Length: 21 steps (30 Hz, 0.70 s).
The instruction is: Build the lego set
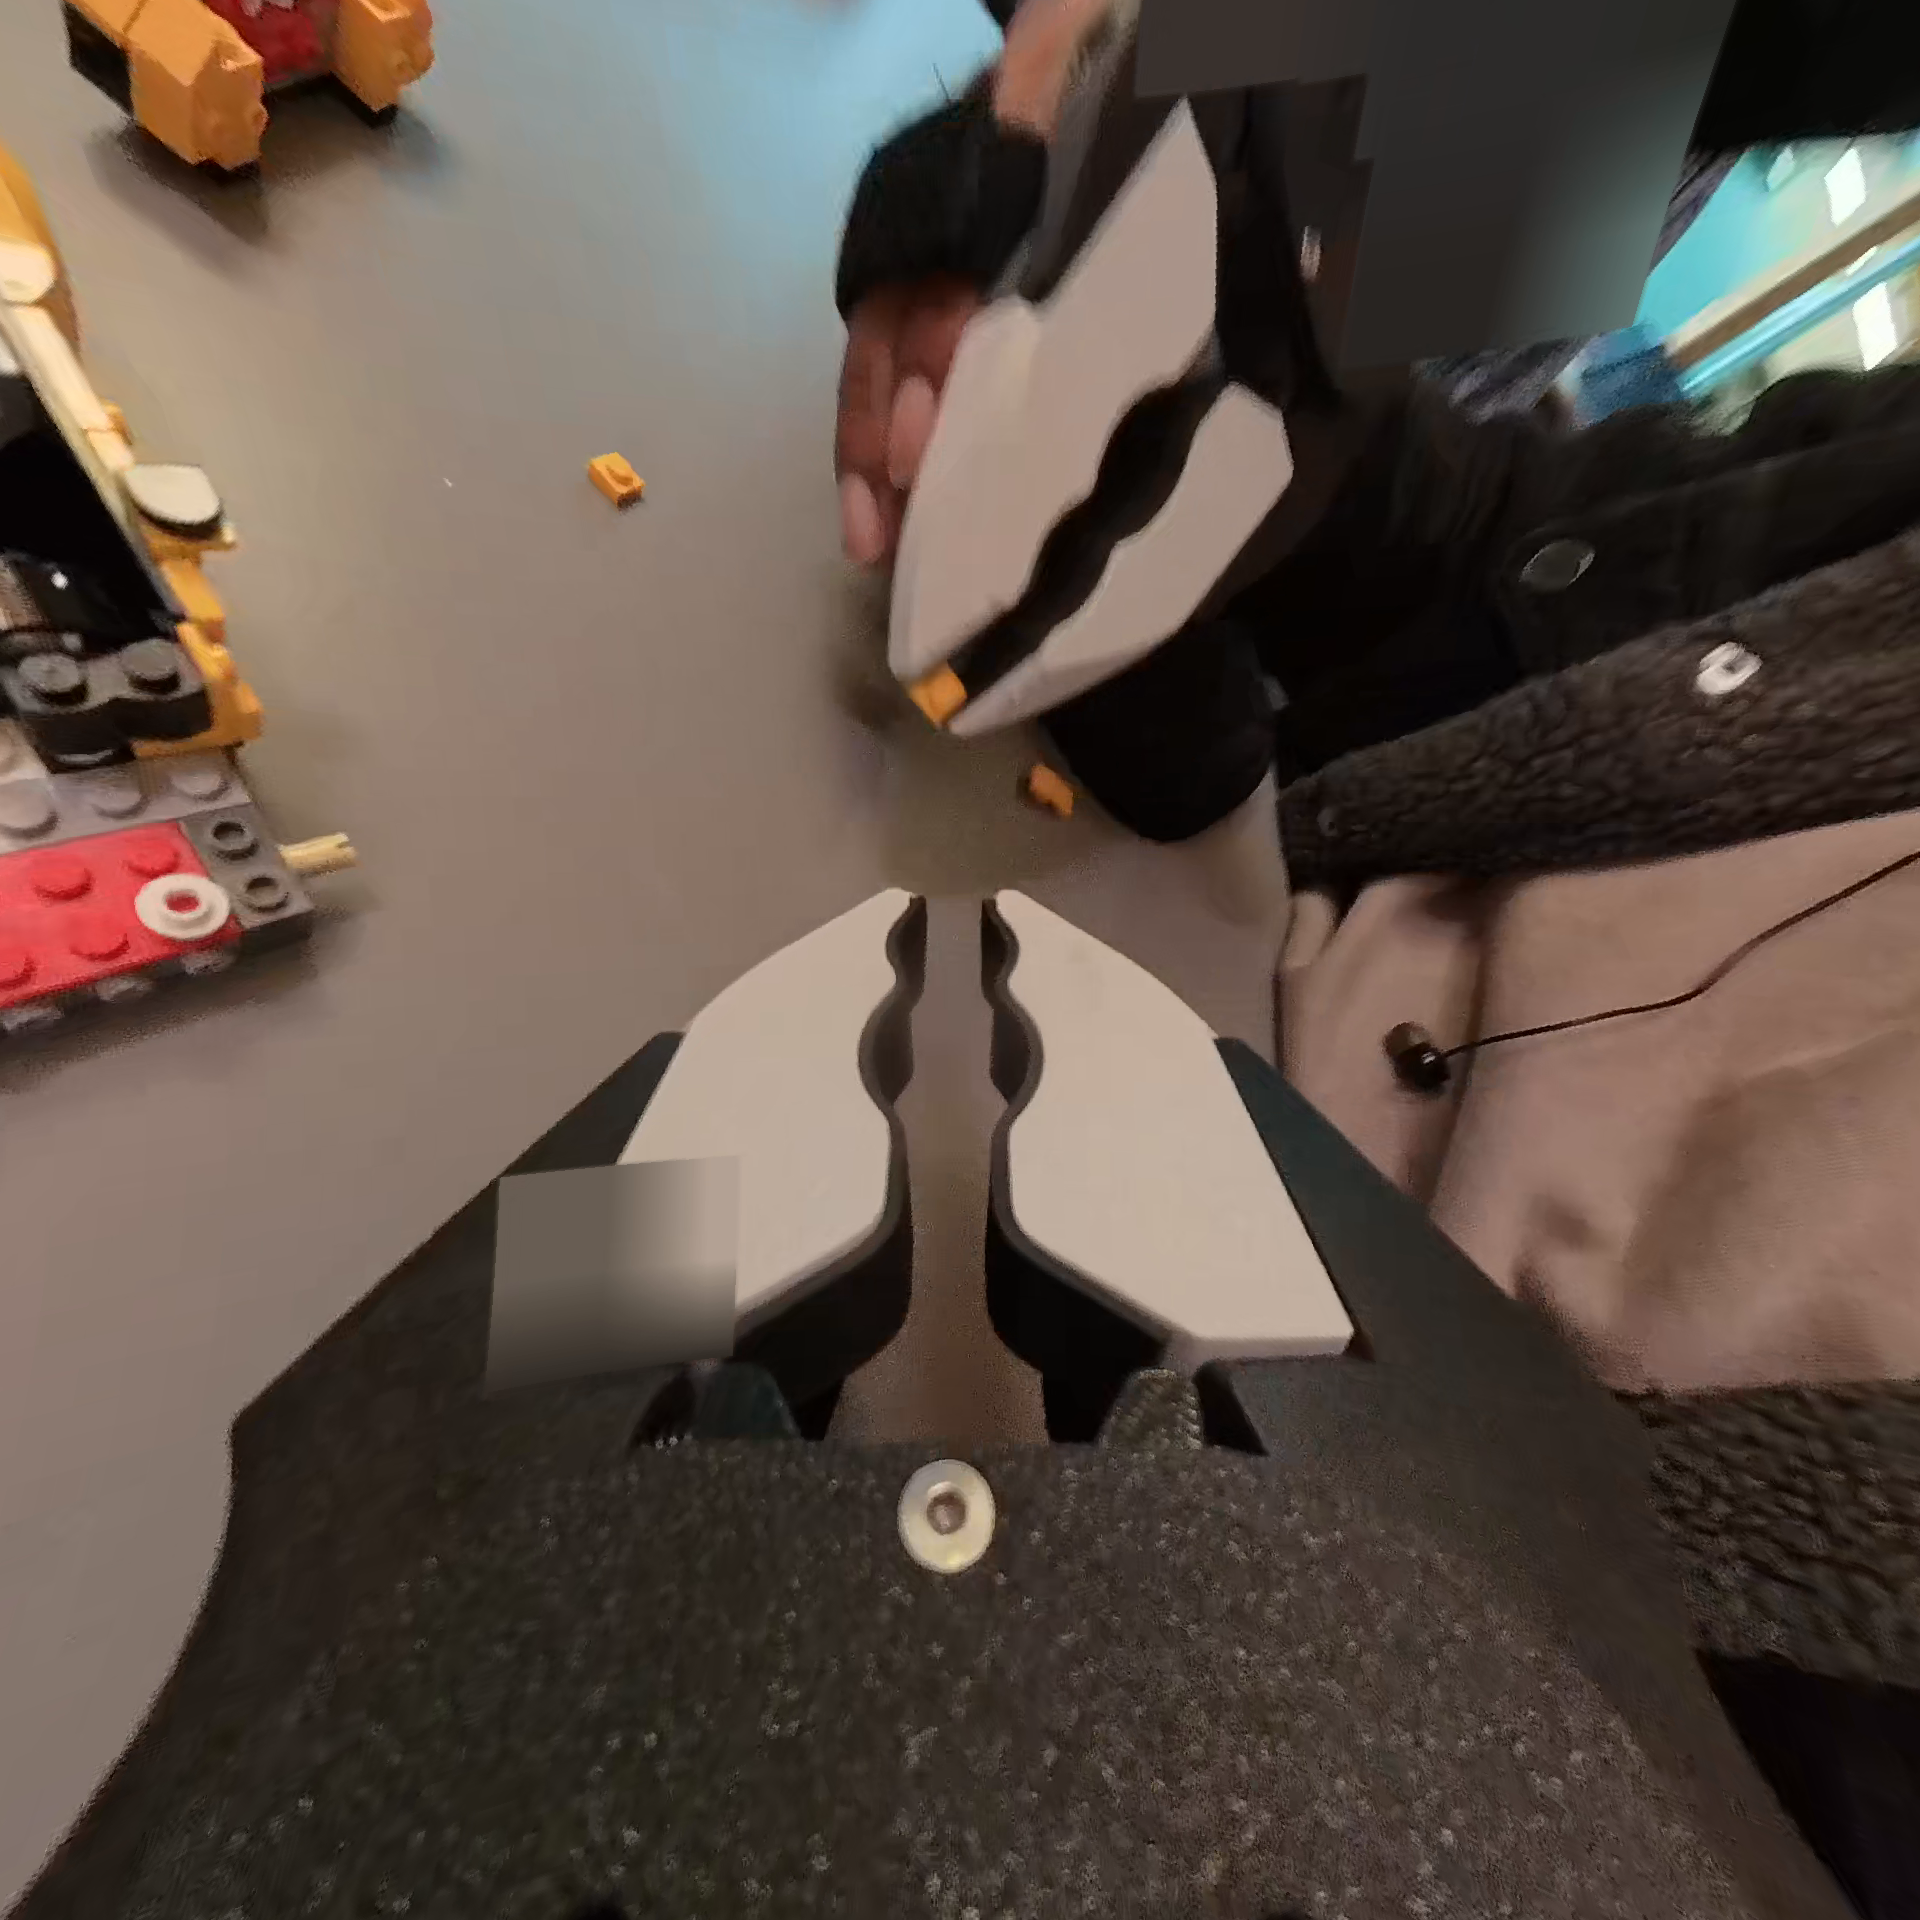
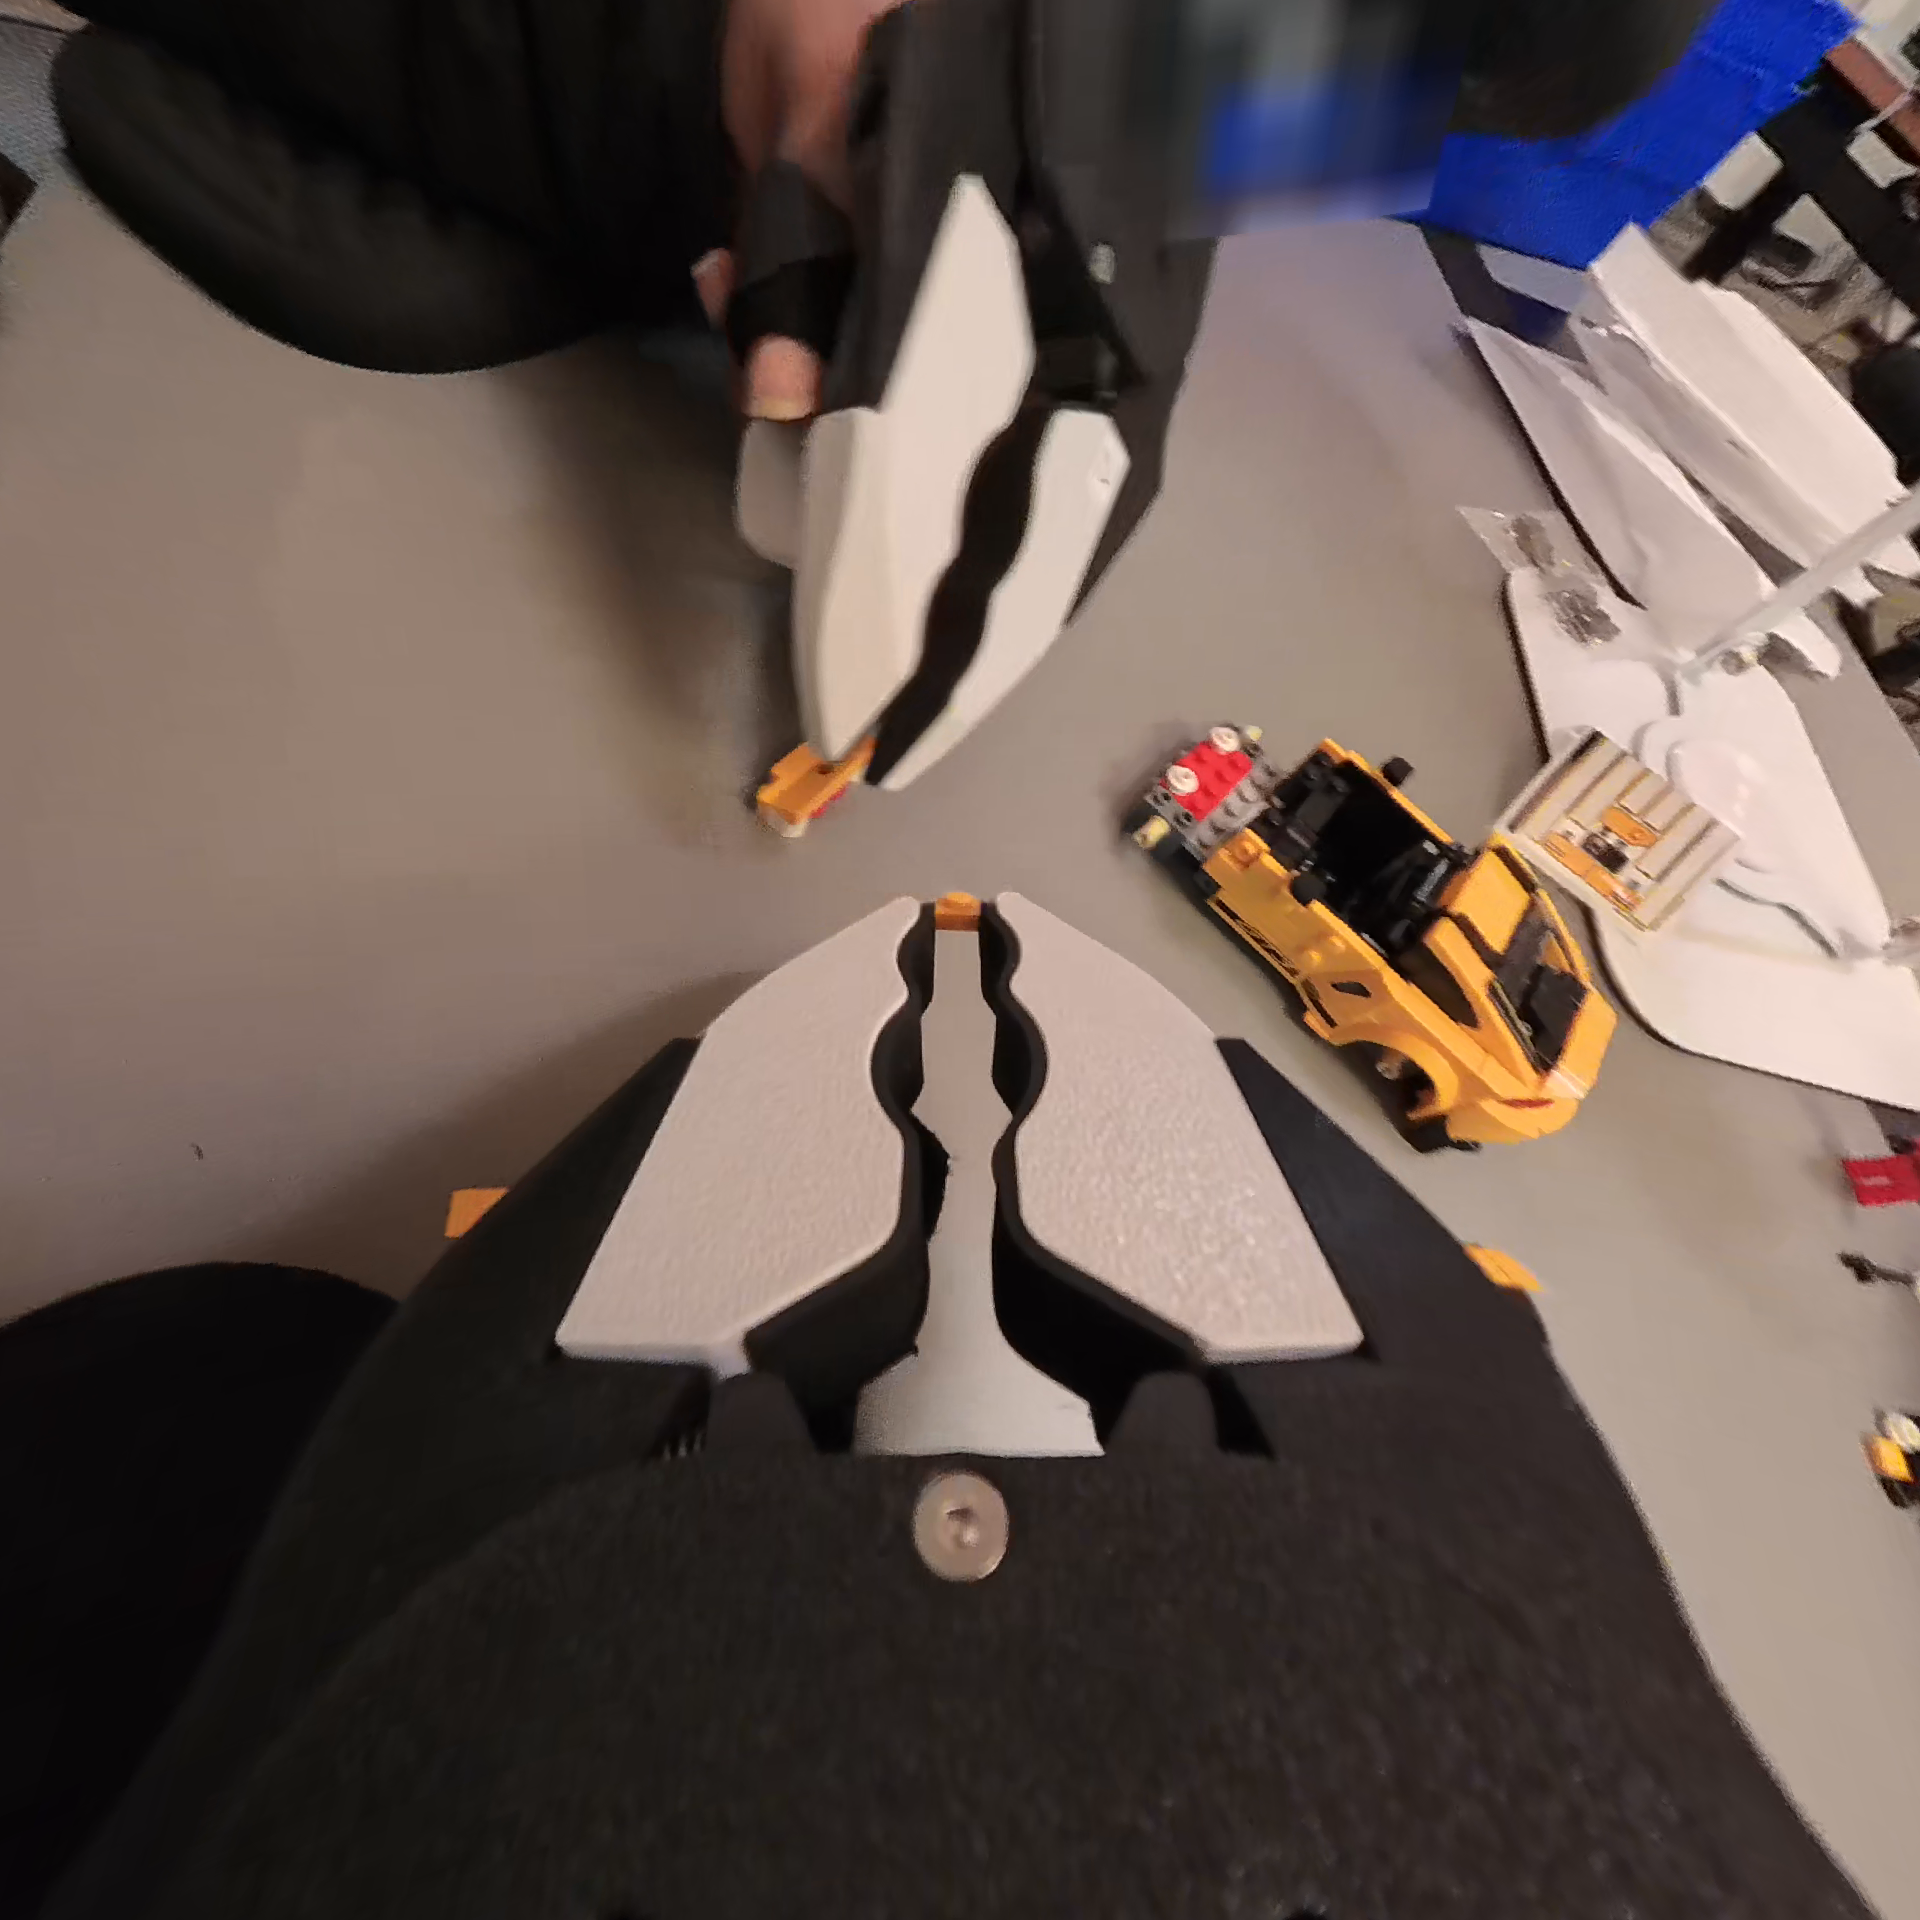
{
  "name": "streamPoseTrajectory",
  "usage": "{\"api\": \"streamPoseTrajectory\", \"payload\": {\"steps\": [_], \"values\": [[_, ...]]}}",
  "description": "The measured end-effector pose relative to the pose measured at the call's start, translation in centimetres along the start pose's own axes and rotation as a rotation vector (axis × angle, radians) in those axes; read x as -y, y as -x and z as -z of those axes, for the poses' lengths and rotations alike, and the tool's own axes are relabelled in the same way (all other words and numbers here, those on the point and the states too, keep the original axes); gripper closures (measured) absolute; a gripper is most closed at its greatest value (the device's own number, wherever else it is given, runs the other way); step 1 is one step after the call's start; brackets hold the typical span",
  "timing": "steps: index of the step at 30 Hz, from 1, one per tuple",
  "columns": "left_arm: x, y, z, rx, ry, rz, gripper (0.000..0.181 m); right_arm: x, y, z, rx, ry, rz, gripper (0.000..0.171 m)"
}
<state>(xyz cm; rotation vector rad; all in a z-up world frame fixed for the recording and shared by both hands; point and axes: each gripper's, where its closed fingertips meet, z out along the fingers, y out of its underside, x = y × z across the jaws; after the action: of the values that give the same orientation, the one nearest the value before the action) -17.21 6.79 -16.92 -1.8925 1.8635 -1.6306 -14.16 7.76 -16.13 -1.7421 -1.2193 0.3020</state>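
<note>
My right gripper (image 2: 956, 909) is shut on a small orange brick (image 2: 957, 907); it also shows in the left wrist view (image 1: 951, 712), held a little above the grey table (image 1: 520, 644). My left gripper (image 1: 953, 902) has a narrow gap between its tips, and only table shows through it. In the right wrist view the left gripper (image 2: 868, 764) has its tips on a small orange and red sub-build (image 2: 810, 792) that rests on the table; I cannot tell whether it grips it. The yellow car (image 2: 1382, 966) stands to the right, its red and grey rear (image 1: 104, 914) facing me.
Loose orange bricks lie beside the right gripper (image 2: 473, 1210), (image 2: 1501, 1268) and farther off (image 1: 618, 480). White sheets, bags and an instruction booklet (image 2: 1621, 842) cover the right side. Another orange sub-build (image 1: 239, 73) stands far left. A person's jacket (image 1: 1558, 1091) is at the right. The grippers are tip to tip, or close to it.
</note>
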Motion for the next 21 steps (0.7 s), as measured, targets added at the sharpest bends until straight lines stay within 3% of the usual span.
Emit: {"api": "streamPoseTrajectory", "payload": {"steps": [5,11,16,21], "values": [[-1.3,-1.4,-2.3,0.087,0.119,-0.223,0.169,-0.1,-2.4,1.3,-0.093,-0.015,-0.057,0.163],[-2.2,-3.0,-5.8,0.118,0.288,-0.633,0.165,-1.1,-4.5,2.2,-0.178,0.016,-0.117,0.163],[-2.2,-3.0,-8.1,0.027,0.479,-0.927,0.157,-1.6,-6.2,4.4,-0.255,0.007,-0.154,0.163],[-1.8,-2.4,-9.1,-0.117,0.658,-1.047,0.153,-2.5,-6.4,5.3,-0.255,-0.011,-0.196,0.163]]}}
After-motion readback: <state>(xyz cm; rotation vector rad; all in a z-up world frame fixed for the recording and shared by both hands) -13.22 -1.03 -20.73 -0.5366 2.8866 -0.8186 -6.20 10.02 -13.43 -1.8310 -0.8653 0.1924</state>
